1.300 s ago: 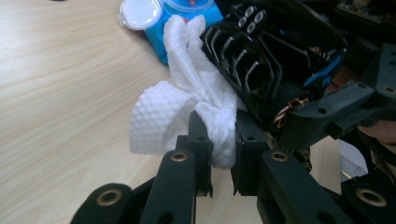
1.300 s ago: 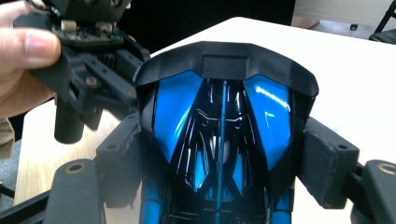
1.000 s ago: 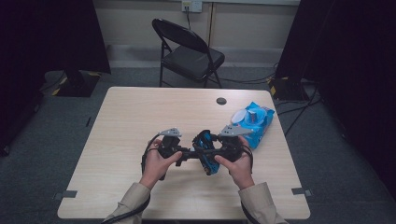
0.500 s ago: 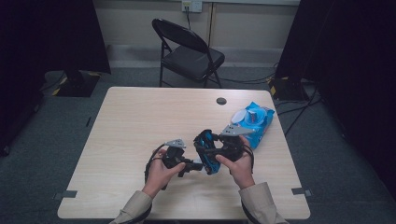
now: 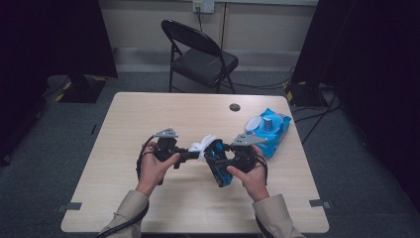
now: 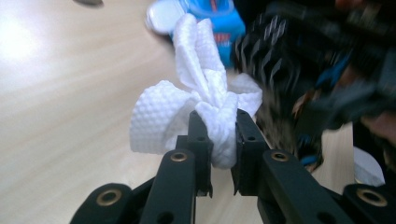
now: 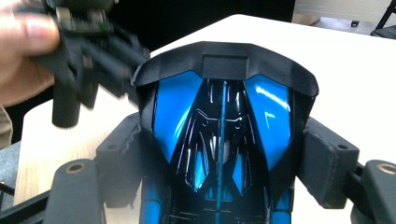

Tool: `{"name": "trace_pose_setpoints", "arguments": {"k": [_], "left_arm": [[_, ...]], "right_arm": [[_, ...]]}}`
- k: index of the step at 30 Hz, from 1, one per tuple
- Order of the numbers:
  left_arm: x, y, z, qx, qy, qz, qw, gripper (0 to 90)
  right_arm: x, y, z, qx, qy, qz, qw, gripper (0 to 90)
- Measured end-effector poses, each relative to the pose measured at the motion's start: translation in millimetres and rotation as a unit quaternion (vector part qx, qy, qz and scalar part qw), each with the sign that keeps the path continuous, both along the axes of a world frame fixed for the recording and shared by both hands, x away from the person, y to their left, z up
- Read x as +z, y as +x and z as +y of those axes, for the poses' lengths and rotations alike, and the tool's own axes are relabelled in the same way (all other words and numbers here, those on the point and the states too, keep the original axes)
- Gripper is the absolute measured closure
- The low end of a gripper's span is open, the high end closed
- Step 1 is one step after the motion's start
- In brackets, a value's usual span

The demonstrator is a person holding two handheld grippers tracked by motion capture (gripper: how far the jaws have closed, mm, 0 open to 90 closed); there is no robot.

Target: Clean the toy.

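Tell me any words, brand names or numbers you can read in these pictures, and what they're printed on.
No text can be read in any of the pictures.
Blue wipes pack: there is printing on it, too small in the high view and too blurred in the left gripper view to read.
Blue and black toy car: no lettering visible.
White wipe: plain.

Overhead light falls bright on the table (image 5: 148, 119) while the room around it sinks into near-black. Left gripper view: a white glare patch burns top left on the wood, the right gripper (image 6: 327, 79) smears with motion blur. Right gripper view: sharp highlights gleam on the glossy blue toy car (image 7: 224, 121), the hand (image 7: 23, 51) soft and blurred.
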State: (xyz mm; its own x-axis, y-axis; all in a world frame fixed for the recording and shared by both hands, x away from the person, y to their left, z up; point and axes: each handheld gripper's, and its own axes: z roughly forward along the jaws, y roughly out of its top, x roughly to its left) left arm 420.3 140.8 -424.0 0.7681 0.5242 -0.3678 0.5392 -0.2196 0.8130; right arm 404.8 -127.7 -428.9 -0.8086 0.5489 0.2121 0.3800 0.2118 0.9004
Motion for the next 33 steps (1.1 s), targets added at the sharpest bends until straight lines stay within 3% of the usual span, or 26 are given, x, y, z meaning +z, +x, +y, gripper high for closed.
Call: {"name": "trace_pose_setpoints", "arguments": {"k": [9, 23, 33], "left_arm": [[13.2, 2.1, -2.4, -0.006, -0.003, -0.013, 0.9999, 80.2], [0.8, -2.3, -15.1, -0.023, 0.009, -0.006, 0.9997, 80.4], [-18.9, -15.9, -32.0, -0.062, 0.025, 0.008, 0.9977, 80.3]], "right_arm": [[-3.2, 0.1, 0.9, 0.002, -0.005, 0.001, 1.0000, 25.6], [-7.1, 0.7, 1.3, 0.001, -0.007, 0.004, 1.0000, 25.6], [-5.9, 2.7, -2.8, -0.014, -0.001, 0.001, 0.9999, 25.6]]}}
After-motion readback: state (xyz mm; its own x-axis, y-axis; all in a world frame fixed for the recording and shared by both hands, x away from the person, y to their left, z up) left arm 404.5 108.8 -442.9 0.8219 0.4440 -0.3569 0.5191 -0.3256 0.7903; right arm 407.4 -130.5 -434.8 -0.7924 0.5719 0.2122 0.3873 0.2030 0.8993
